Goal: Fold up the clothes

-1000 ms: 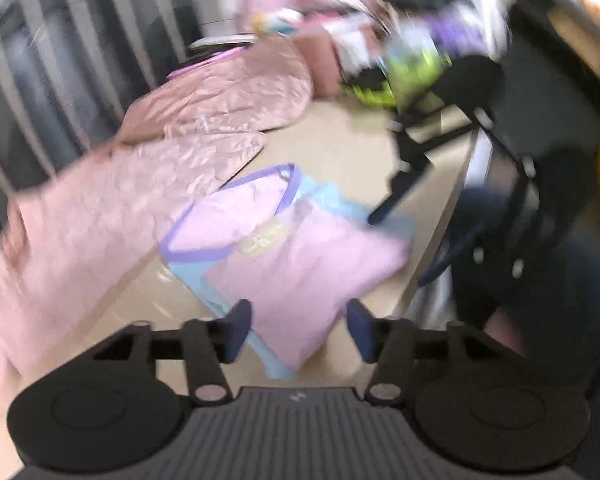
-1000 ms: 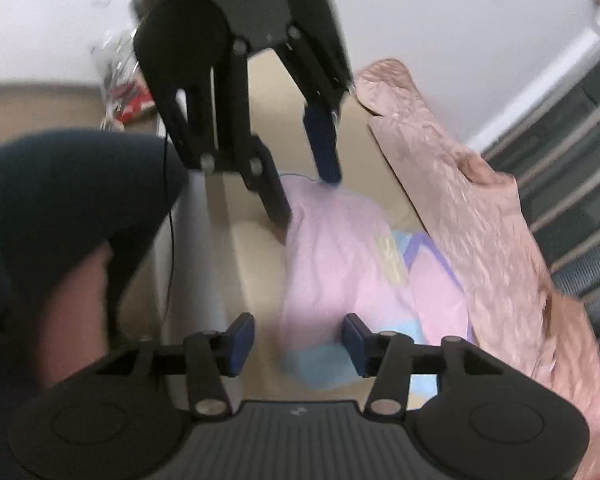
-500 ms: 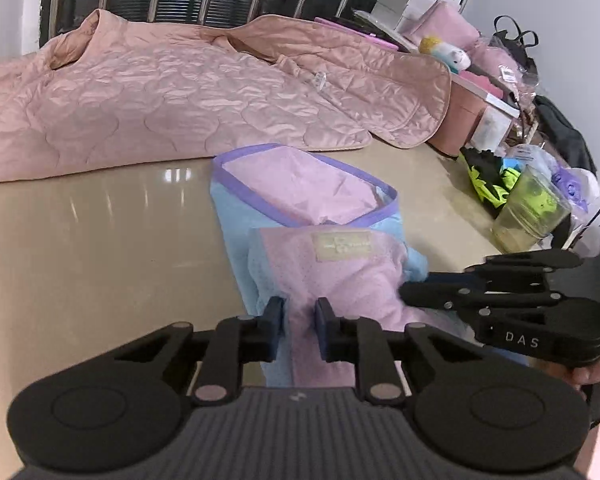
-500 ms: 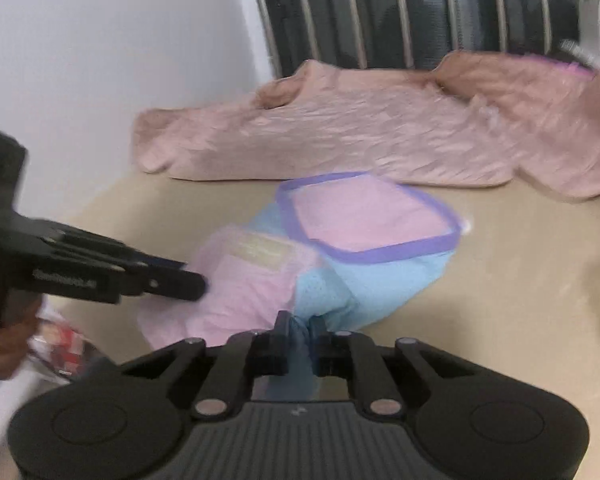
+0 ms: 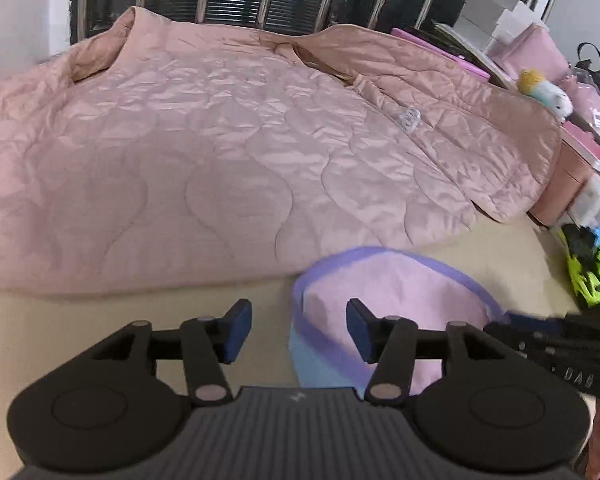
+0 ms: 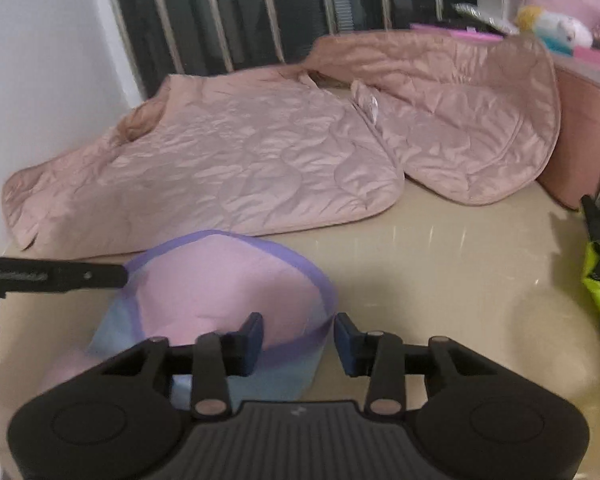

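Pink-and-blue garment [image 5: 392,300] lies low centre on desk [image 6: 440,264], before quilted jacket [image 5: 228,152]. Left tool [image 5: 299,330] and right tool [image 6: 298,340] gape, empty. Suggest pinching both purple-trimmed corners evenly, folding flat.

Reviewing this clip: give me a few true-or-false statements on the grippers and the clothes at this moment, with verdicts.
1. The left gripper is shut on the pink garment. False: it is open, holding nothing.
2. The right gripper is open. True.
3. The pink garment has a purple border. True.
4. The quilted jacket lies on top of the pink garment. False: it lies behind it on the table.
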Available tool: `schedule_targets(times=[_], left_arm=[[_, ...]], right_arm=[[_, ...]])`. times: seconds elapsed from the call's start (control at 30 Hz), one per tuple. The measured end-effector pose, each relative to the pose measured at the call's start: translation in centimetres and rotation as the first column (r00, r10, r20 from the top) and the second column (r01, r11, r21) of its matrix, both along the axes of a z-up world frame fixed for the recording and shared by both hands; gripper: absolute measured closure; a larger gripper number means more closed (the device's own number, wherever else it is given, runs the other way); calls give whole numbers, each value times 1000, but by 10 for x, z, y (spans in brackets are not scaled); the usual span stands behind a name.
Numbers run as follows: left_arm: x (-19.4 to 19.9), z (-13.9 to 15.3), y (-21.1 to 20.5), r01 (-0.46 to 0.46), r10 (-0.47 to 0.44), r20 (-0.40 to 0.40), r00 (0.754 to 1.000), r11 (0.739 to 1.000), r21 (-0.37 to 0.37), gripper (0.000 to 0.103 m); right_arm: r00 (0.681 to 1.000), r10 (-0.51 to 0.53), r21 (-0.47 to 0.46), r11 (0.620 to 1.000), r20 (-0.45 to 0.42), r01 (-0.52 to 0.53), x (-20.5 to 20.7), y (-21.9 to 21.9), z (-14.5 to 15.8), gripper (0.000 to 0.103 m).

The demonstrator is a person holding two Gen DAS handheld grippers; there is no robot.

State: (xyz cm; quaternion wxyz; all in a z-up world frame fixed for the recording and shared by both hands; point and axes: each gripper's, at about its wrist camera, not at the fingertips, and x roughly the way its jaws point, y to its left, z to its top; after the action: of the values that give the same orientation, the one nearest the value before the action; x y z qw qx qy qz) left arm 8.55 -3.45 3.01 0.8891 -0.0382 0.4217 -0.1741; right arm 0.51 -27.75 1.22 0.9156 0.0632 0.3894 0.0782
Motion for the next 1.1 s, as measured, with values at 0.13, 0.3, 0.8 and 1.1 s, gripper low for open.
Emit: schedule_targets(times=[0.13,0.3,0.8,1.1], left_arm=[[-6,-5,-3,13,-13,10,1000,1000,8,102],[-22,0,38,-139,140,40,989,989,-46,102],[-22,6,36,-98,104,43,994,989,-113,102],[-174,38,35,-41,79,243,967,987,-155,102]], right_arm=[[998,68,8,998,4,-68,15,4,-2,101],[996,81,-73,994,38,-78,28,6,9,101],[988,151,14,988,20,-151,43,5,3,102],[859,292,8,946,421,-325,-123,-21,13,102]])
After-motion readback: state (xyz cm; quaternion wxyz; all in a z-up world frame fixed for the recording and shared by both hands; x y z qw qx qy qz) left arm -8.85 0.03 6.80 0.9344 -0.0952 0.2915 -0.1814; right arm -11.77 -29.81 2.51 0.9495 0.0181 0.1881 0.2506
